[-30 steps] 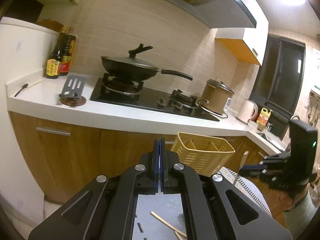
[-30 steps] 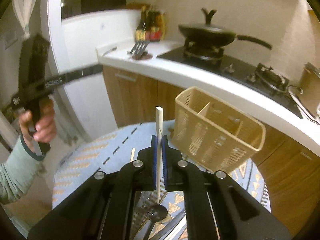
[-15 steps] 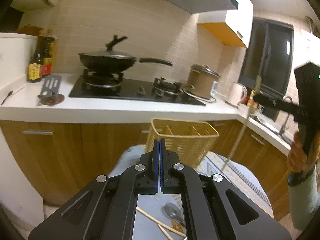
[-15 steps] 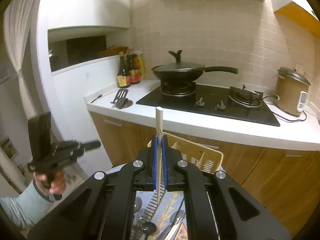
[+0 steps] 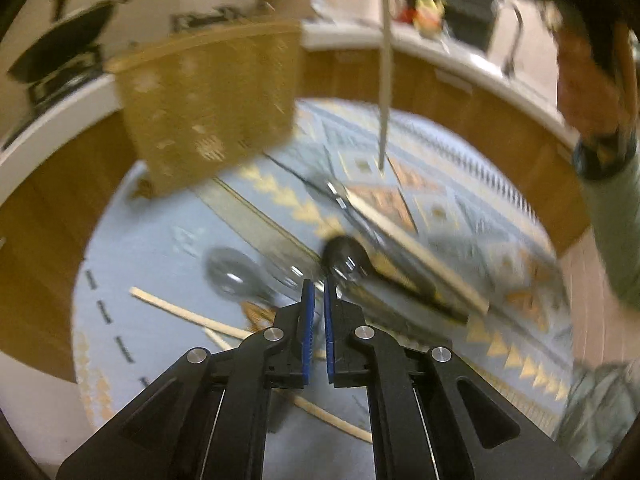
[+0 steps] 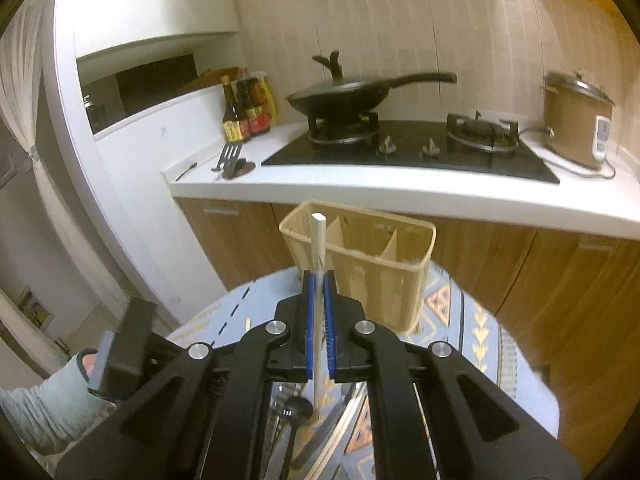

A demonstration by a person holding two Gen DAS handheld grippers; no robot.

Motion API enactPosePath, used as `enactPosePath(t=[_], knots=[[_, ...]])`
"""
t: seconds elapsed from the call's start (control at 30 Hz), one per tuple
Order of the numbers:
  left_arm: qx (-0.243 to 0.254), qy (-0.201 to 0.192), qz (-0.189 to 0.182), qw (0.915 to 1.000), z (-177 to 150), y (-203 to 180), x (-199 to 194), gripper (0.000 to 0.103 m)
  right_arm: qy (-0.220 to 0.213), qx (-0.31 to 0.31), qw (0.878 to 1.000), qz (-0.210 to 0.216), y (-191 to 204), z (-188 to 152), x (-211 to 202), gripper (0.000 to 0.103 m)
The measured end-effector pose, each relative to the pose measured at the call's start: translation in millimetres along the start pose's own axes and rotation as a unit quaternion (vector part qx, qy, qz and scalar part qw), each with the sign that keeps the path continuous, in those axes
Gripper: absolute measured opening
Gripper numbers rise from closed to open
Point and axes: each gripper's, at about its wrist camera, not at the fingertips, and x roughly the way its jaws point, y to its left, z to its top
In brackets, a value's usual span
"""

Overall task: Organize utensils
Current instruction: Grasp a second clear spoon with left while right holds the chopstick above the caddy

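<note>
A tan slotted utensil basket (image 6: pixel 400 292) stands at the far side of the round table with its blue patterned cloth (image 5: pixel 460 208); it also shows in the left wrist view (image 5: pixel 208 96). My right gripper (image 6: pixel 319 276) is shut on a pale chopstick (image 6: pixel 319 240), held upright in front of the basket; its lower end hangs above the cloth (image 5: pixel 385 80). My left gripper (image 5: pixel 317 284) points down over the utensil pile, its jaws opening a little with nothing between them. Just beyond it lie a black spoon (image 5: pixel 346 254), a metal spoon (image 5: pixel 230 272) and loose chopsticks (image 5: pixel 180 312).
Behind the table runs a white counter (image 6: pixel 360 190) with a black hob (image 6: pixel 408 152), a wok (image 6: pixel 340 96), a rice cooker (image 6: pixel 576 120), sauce bottles (image 6: pixel 244 112) and a slotted turner (image 6: pixel 230 158). Wooden cabinet fronts (image 6: pixel 560 300) stand close behind the basket. A hand (image 5: pixel 588 96) shows at right.
My left gripper has swung down from facing the counter to looking onto the table's utensils, and its pads have parted slightly. The right gripper carried the chopstick toward the basket.
</note>
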Motion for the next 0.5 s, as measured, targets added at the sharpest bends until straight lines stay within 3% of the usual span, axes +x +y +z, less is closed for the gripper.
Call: enactPosePath(t=[0.07, 0.17, 0.5], knots=[[0.023, 0.023, 0.001, 0.9995, -0.3, -9.1, 10.3, 0.008, 0.006, 0.001, 1.0, 0.001, -1.6, -9.1, -2.2, 0.003], [0.048, 0.044, 0.009, 0.9978, 3.9, -13.8, 21.4, 0.025, 0.011, 0.006, 1.0, 0.006, -4.6, -16.3, -5.6, 0.003], [0.072, 0.127, -0.013, 0.9892, 15.4, -16.9, 52.4, 0.024, 0.022, 0.009, 1.0, 0.013, -8.6, -26.0, -8.7, 0.003]])
